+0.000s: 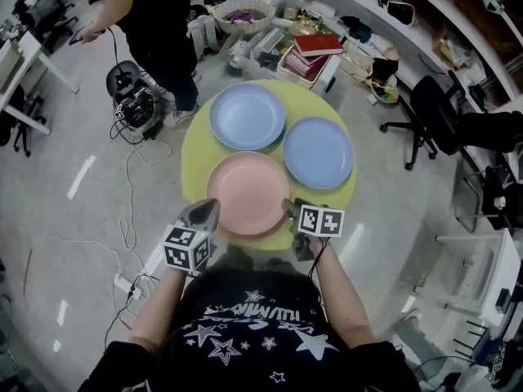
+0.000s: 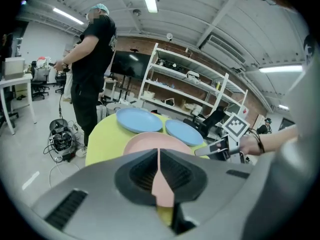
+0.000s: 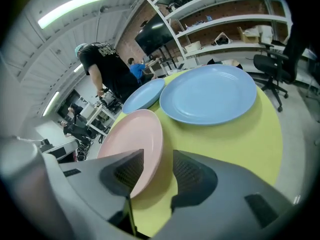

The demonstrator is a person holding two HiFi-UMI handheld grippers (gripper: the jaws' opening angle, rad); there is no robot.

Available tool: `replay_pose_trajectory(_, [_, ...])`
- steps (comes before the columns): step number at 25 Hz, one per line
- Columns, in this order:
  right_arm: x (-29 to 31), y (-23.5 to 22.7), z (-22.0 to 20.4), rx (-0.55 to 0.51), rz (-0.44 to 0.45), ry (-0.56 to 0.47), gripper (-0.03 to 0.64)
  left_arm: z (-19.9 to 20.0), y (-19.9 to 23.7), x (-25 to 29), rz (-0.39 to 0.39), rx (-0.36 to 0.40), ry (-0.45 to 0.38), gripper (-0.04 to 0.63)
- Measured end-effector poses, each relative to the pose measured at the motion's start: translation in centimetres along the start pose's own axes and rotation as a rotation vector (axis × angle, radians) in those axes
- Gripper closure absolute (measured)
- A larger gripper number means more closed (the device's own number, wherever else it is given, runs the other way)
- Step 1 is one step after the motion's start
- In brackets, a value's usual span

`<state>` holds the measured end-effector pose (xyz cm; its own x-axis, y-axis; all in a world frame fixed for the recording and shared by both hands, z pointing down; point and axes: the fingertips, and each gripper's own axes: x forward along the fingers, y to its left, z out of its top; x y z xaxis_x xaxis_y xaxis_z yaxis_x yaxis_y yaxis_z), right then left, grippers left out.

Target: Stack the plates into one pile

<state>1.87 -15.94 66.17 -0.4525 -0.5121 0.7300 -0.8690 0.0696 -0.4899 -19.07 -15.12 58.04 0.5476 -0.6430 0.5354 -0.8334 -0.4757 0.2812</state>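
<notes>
On the round yellow-green table [image 1: 196,149] lie a pink plate [image 1: 248,193] nearest me and two blue plates, one at the back [image 1: 247,116] and one at the right [image 1: 318,152]. None of them overlap. My left gripper [image 1: 211,205] sits at the pink plate's left rim. In the left gripper view its jaws [image 2: 159,151] are together, with the pink plate [image 2: 150,141] showing through a thin slit. My right gripper [image 1: 288,207] is at the pink plate's right rim. It stands open [image 3: 157,156], with the plate's edge [image 3: 132,139] between the jaws and untouched by the pads.
A person in black [image 1: 151,23] stands beyond the table at the left, with cables [image 1: 131,178] on the floor nearby. Boxes and books [image 1: 310,51] and a basket [image 1: 241,11] crowd the far side. An office chair [image 1: 433,113] is to the right.
</notes>
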Motion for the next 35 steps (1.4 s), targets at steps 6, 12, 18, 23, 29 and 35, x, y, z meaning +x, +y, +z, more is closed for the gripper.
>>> replay_pose_trajectory(6, [1.8, -0.7, -0.1, 0.057, -0.054, 0.006, 0.442, 0.0, 1.2, 1.0, -0.029, 0.013, 0.033, 0.569])
replay_pose_trajectory(12, [2.6, -0.6, 0.1, 0.063, -0.076, 0.017, 0.476, 0.6, 2.1, 1.3, -0.041, 0.014, 0.039, 0.569])
replay_pose_trajectory(18, [3.3, -0.6, -0.8, 0.02, -0.125, 0.054, 0.551, 0.2, 3.2, 1.4, -0.046, 0.005, 0.046, 0.569])
replay_pose_trajectory(23, [3.0, -0.4, -0.3, 0.103, -0.096, -0.001, 0.572, -0.1, 3.9, 1.3, -0.048, 0.001, 0.051, 0.569])
replay_pose_trajectory(29, [2.1, 0.5, 0.5, 0.149, -0.067, -0.075, 0.591, -0.5, 4.3, 1.1, -0.053, -0.003, 0.053, 0.569])
replay_pose_trajectory(35, [0.5, 1.2, 1.4, 0.099, -0.069, -0.11, 0.589, -0.4, 4.0, 1.2, -0.068, -0.005, 0.043, 0.569])
